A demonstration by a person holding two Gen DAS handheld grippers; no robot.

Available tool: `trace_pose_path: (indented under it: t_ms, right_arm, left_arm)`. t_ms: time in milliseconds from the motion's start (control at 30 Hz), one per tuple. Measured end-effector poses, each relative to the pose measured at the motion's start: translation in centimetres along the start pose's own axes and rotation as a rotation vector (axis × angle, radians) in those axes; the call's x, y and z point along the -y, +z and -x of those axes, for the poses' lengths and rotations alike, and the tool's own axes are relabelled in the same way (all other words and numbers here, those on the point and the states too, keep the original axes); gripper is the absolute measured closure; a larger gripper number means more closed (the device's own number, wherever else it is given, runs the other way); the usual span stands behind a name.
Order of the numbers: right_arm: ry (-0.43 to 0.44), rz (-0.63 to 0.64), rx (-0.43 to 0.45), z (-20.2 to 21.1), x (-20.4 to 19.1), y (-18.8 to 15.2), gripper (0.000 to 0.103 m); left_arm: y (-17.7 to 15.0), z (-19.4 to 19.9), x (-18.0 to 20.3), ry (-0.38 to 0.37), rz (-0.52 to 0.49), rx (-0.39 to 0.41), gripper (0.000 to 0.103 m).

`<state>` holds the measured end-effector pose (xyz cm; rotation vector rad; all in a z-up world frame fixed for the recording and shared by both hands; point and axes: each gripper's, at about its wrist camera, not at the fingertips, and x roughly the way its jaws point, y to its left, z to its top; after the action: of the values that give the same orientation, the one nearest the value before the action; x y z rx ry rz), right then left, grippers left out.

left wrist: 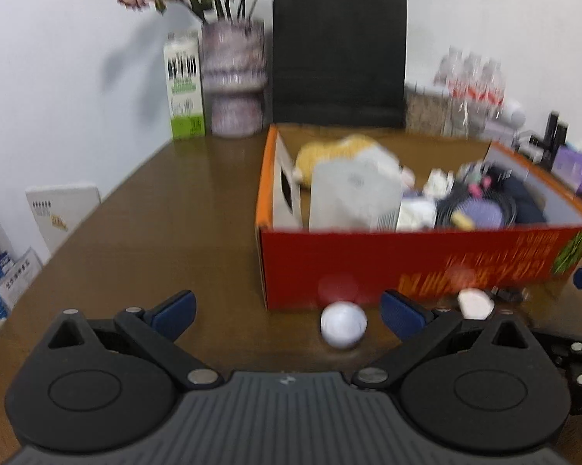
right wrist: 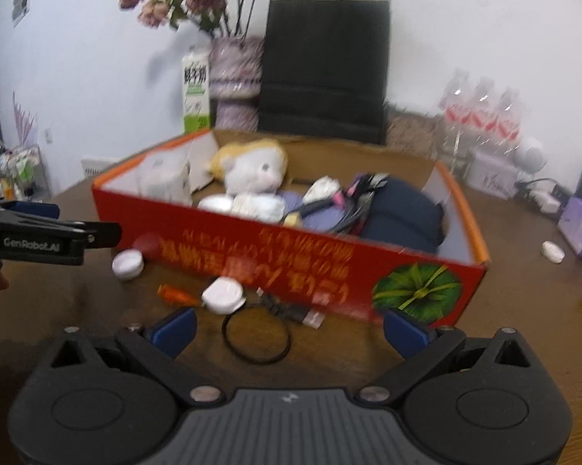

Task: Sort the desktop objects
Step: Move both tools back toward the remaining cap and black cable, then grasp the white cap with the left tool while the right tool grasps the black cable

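Both grippers gape wide and empty: right gripper (right wrist: 289, 327) over the black cable loop (right wrist: 256, 339), left gripper (left wrist: 287, 316) before the round white case (left wrist: 343, 324). Beyond, the crowded red box (right wrist: 329, 267); a glancing pinch could roll the case away.

Plush toy (right wrist: 252, 168) in box (right wrist: 275, 255); cable (right wrist: 256, 333) before it.

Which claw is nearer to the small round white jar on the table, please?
Left. The left claw is open with the white jar just ahead between its fingers. The right claw, also open, sits further right, facing the black cable loop.
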<state>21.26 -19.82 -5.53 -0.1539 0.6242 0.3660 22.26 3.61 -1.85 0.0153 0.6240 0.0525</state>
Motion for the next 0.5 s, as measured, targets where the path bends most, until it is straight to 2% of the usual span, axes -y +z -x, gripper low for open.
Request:
trace_pose_path:
  t_ms: [100, 233, 333, 433, 500]
  right_arm:
    - [-0.006, 0.01, -0.041, -1.4, -0.4, -0.1, 0.006]
    - [-0.001, -0.011, -0.074, -2.6, -0.4, -0.1, 0.01]
    - [0.012, -0.045, -0.08, -3.1, -0.2, 0.0, 0.017]
    - [0.011, -0.062, -0.071, -3.2, -0.1, 0.1, 0.025]
    - [0.016, -0.062, -0.063, -3.1, -0.1, 0.1, 0.038]
  left_arm:
    - [-0.5, -0.9, 0.0, 0.012, 0.009, -0.05, 0.0]
    - [-0.9, -1.1, -0.3, -0.032, 0.034, -0.051, 0.0]
    - [-0.8, -1.2, -0.2, -0.053, 0.037, -0.05, 0.002]
    - [-0.8, -1.4, -0.1, -0.089, 0.046, -0.053, 0.018]
    - [-0.9, -1.4, 0.2, -0.091, 0.039, -0.047, 0.036]
